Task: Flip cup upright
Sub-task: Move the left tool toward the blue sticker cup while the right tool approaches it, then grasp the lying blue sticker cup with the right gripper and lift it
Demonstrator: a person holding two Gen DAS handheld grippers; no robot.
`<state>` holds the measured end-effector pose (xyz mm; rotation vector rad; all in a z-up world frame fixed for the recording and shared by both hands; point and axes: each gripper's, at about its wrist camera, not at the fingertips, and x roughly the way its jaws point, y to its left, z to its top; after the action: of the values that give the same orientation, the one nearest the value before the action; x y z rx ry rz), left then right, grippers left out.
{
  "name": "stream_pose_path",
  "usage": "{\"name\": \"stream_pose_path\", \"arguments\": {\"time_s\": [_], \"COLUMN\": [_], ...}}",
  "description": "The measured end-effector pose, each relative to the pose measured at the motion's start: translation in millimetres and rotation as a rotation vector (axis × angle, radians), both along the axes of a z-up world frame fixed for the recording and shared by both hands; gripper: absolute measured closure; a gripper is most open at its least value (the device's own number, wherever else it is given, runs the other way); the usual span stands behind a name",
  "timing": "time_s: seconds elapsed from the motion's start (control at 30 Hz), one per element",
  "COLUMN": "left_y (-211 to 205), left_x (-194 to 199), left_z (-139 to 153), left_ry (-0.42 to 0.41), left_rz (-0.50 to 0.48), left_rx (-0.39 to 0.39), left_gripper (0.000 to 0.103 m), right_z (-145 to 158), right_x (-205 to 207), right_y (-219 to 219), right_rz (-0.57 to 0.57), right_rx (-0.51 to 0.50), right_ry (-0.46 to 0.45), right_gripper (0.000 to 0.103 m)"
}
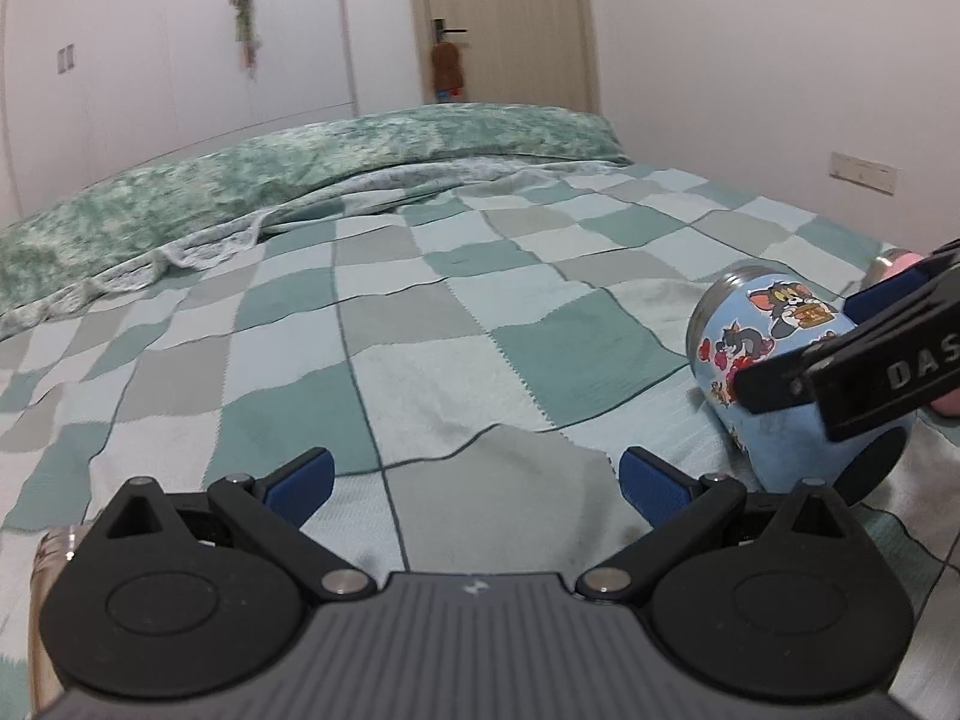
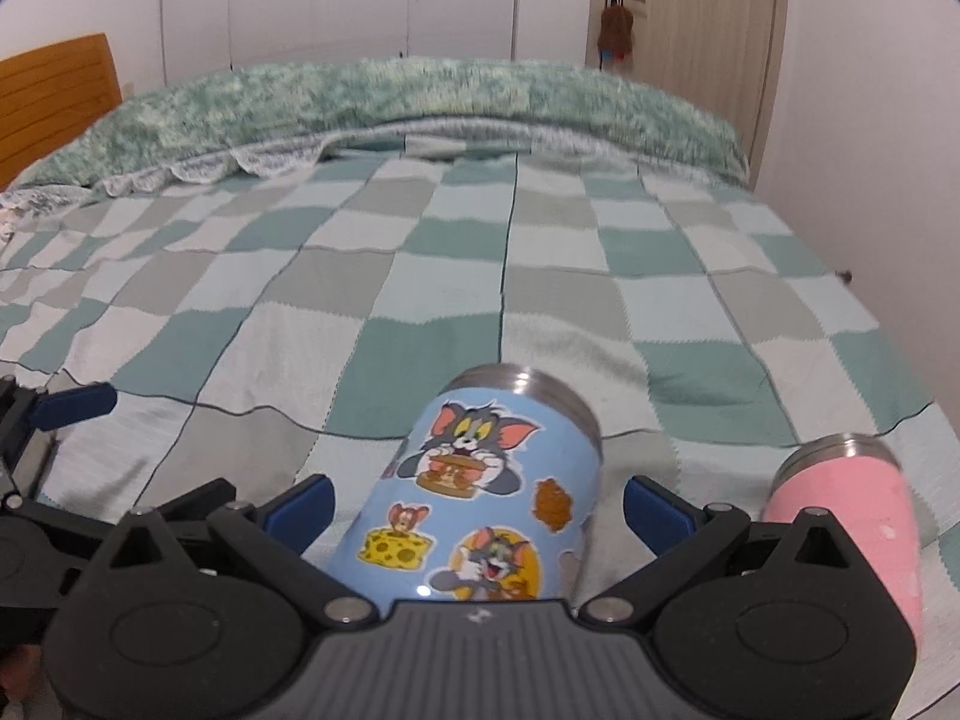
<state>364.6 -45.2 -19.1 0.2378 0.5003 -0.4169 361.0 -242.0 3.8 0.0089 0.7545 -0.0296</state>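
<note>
A blue cup (image 2: pixel 480 492) with cartoon stickers lies on its side on the checkered bedspread, its steel rim pointing away. It also shows in the left wrist view (image 1: pixel 774 372) at the right. My right gripper (image 2: pixel 477 507) is open, its fingers on either side of the cup's body with gaps to the pads. In the left wrist view the right gripper (image 1: pixel 810 336) comes in from the right around the cup. My left gripper (image 1: pixel 474 480) is open and empty over the bedspread, left of the cup. Its fingertip (image 2: pixel 78 402) shows at the left of the right wrist view.
A pink cup (image 2: pixel 852 510) lies on its side to the right of the blue one. A rumpled green quilt (image 2: pixel 420 102) runs across the far end of the bed. A wooden headboard (image 2: pixel 54 90) is at the far left, a door (image 2: pixel 696 36) beyond.
</note>
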Motion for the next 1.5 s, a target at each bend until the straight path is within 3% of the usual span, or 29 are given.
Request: {"name": "stream_pose_path", "arguments": {"time_s": [0.2, 0.4, 0.8, 1.2, 1.5], "left_y": [-1.5, -2.0, -1.9, 7.7, 12.5], "left_x": [7.9, 9.5, 0.5, -66.4, -136.8], "left_z": [-1.3, -4.3, 0.9, 40.0, 83.8], "left_ry": [-0.023, -0.058, -0.064, -0.078, -0.127], "left_rz": [-0.094, -0.197, -0.215, -0.157, -0.124], "left_rx": [0.037, 0.046, 0.043, 0.044, 0.075], "left_gripper": [0.000, 0.000, 0.000, 0.000, 0.000], "right_z": [-5.5, -14.1, -9.0, 11.1, 51.2], "right_x": [17.1, 29.9, 15.7, -20.1, -88.6], "right_y": [4.6, -0.5, -12.1, -25.6, -27.2], "right_rz": [-0.030, -0.076, -0.069, -0.059, -0.004], "right_rx": [-0.005, 0.004, 0.093, 0.240, 0.331], "right_ry": [0.060, 0.130, 0.101, 0.059, -0.004], "right_gripper": [0.002, 0.010, 0.017, 0.019, 0.019]}}
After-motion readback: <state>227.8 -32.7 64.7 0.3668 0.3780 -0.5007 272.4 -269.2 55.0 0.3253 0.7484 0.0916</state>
